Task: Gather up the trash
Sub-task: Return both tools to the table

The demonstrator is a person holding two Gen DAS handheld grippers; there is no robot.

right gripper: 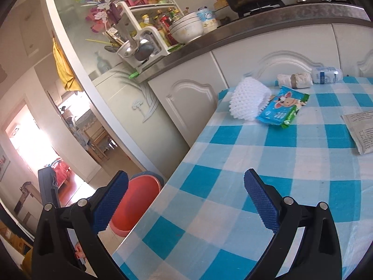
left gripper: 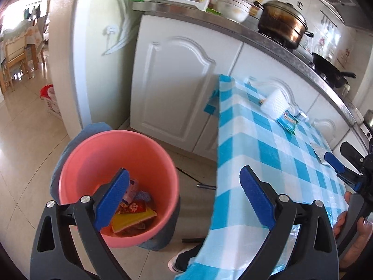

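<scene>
A pink bucket [left gripper: 116,154] stands on the floor left of the table and holds several wrappers [left gripper: 132,214]. My left gripper [left gripper: 184,198] is open and empty, over the gap between the bucket and the table edge. My right gripper [right gripper: 186,200] is open and empty above the checked tablecloth [right gripper: 291,163] near its left edge; it also shows in the left wrist view [left gripper: 335,163]. On the table's far side lie white foam netting [right gripper: 249,100], a blue snack wrapper [right gripper: 282,109], a crumpled white wad [right gripper: 295,80], a plastic bottle [right gripper: 326,74] and a folded newspaper [right gripper: 361,128].
White cabinets [left gripper: 177,81] and a steel counter with a pot [left gripper: 282,23], a wok [left gripper: 331,70], bowls [right gripper: 186,26] and a utensil rack [right gripper: 139,44] run behind the table. A shoe [left gripper: 184,259] is on the floor by the table. A doorway opens at the left.
</scene>
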